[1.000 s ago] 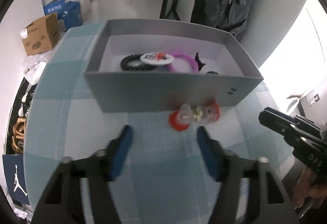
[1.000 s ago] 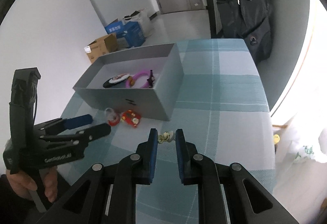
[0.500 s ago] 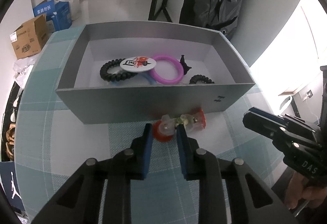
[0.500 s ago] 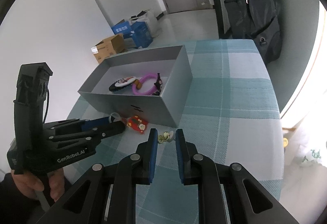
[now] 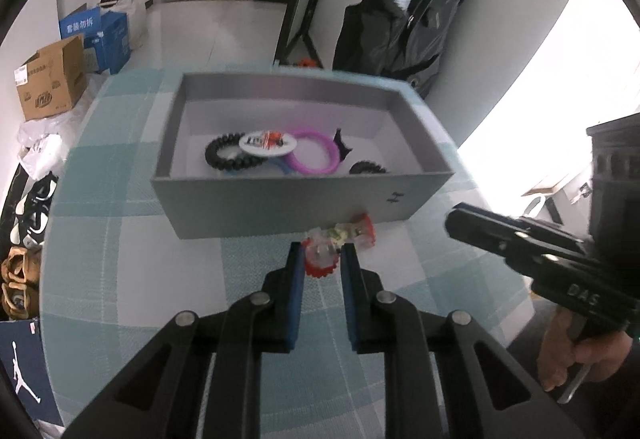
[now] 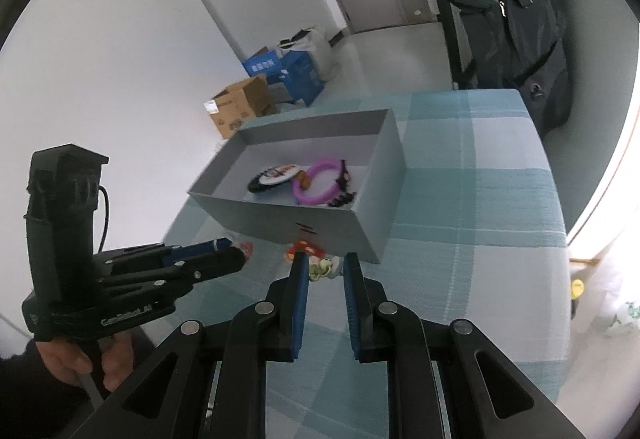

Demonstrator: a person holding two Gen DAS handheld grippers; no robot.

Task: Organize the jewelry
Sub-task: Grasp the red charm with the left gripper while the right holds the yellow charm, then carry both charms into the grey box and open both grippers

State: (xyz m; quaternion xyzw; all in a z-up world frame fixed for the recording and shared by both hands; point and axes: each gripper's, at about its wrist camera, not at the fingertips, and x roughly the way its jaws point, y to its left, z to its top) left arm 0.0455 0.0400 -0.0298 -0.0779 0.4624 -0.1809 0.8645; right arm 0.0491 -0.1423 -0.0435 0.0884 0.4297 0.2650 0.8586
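Note:
A grey open box (image 5: 280, 203) (image 6: 280, 217) stands on the checked tablecloth and holds a black bead bracelet (image 5: 224, 157), a round badge (image 5: 267, 141), a purple ring (image 5: 316, 158) and black hair ties (image 5: 366, 168). My left gripper (image 5: 322, 259) is shut on a red and clear hair clip (image 5: 319, 259) just in front of the box. A second red clip (image 5: 360, 231) lies by the box wall. My right gripper (image 6: 325, 271) is shut on a small green and white trinket (image 6: 322, 267) near the box corner.
The table's tablecloth (image 6: 480, 207) stretches right of the box. Cardboard and blue boxes (image 5: 76, 59) sit on the floor at left. A dark jacket (image 5: 404, 15) hangs behind the table. Each gripper shows in the other's view: right (image 5: 520, 239), left (image 6: 176, 263).
My left gripper went from wide open to shut on the red and clear clip, then drew it slightly toward me. My right gripper stayed shut on the trinket and moved closer to the box.

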